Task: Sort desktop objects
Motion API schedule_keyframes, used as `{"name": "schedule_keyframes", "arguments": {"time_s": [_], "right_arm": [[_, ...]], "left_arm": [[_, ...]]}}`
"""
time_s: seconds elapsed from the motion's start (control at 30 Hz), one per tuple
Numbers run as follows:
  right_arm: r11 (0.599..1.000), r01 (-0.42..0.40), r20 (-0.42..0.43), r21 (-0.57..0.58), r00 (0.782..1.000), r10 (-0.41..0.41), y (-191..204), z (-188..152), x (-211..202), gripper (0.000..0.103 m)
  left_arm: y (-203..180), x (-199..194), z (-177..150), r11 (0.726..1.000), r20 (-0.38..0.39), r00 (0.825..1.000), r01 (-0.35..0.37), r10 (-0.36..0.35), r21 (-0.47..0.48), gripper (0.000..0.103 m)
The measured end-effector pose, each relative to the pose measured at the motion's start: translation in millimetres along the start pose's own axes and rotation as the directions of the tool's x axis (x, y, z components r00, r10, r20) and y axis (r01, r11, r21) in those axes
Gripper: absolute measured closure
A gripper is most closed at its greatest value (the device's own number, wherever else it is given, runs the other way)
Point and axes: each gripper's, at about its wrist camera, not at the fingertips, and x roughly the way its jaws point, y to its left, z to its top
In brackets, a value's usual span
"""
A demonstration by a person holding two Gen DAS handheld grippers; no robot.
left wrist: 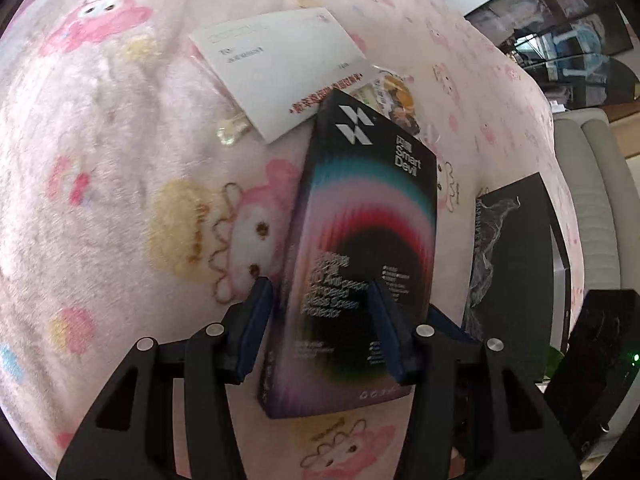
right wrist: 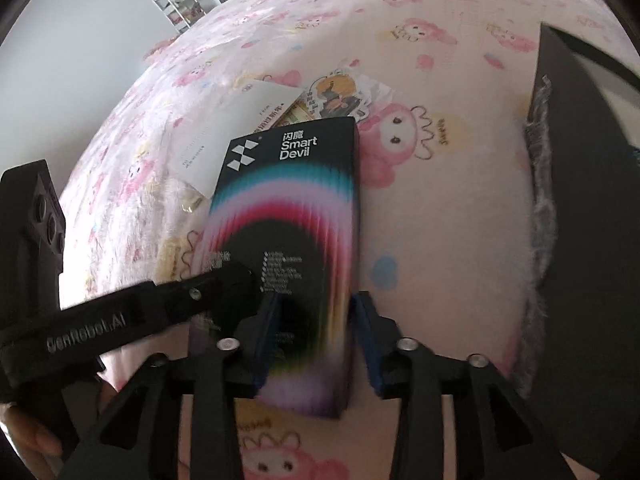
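A black "Smart Devil" screen-protector box point(left wrist: 360, 240) with a rainbow arc is tilted up off the pink cartoon blanket. My left gripper point(left wrist: 320, 292) is shut on its near end, one blue pad under the left edge, one on its face. In the right wrist view the same box point(right wrist: 292, 216) sits between my right gripper's point(right wrist: 316, 300) blue pads, which press both its sides. The left gripper's arm point(right wrist: 120, 316) reaches in from the left onto the box. A white card point(left wrist: 280, 68) and printed stickers point(left wrist: 396, 100) lie beyond the box.
A large black box with smoke artwork point(left wrist: 508, 264) stands at the right, seen also in the right wrist view point(right wrist: 588, 240). A small clear bag point(left wrist: 232, 130) lies by the white card. The blanket's edge drops off at the right toward a pale sofa point(left wrist: 592, 184).
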Motion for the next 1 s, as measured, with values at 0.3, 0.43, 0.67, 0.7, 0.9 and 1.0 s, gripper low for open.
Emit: {"name": "schedule_keyframes", "arguments": {"time_s": [0.3,0.43,0.67,0.7,0.9,1.0], "right_arm": [[0.999,0.025,0.014,-0.035,1.0,-0.024,7,-4,-13,0.065],[0.994,0.089,0.027,-0.062,0.996,-0.087,12,-11,-29,0.065],[0.996,0.065,0.074,-0.066,0.995,-0.06,12,-25,-74,0.065],[0.995,0.065,0.076,-0.073,0.995,-0.059,13,-28,-80,0.065],[0.995,0.042,0.118,-0.089,0.992,-0.032,10,-44,-116,0.065],[0.996,0.026,0.152,-0.089,0.988,-0.012,10,-53,-137,0.065]], "left_arm": [[-18,6,-2,0.998,-0.003,1.0,0.009,-0.009,0.059,0.047],[-27,0,-12,0.994,-0.013,0.999,0.031,-0.03,0.102,0.046],[-40,-33,-36,0.986,0.029,0.997,0.07,-0.076,0.15,0.047],[-43,-37,-40,0.985,0.034,0.996,0.077,-0.083,0.155,0.047],[-60,-65,-67,0.98,0.07,0.992,0.091,-0.105,0.174,0.048],[-75,-83,-78,0.976,0.1,0.989,0.085,-0.106,0.2,0.048]]}}
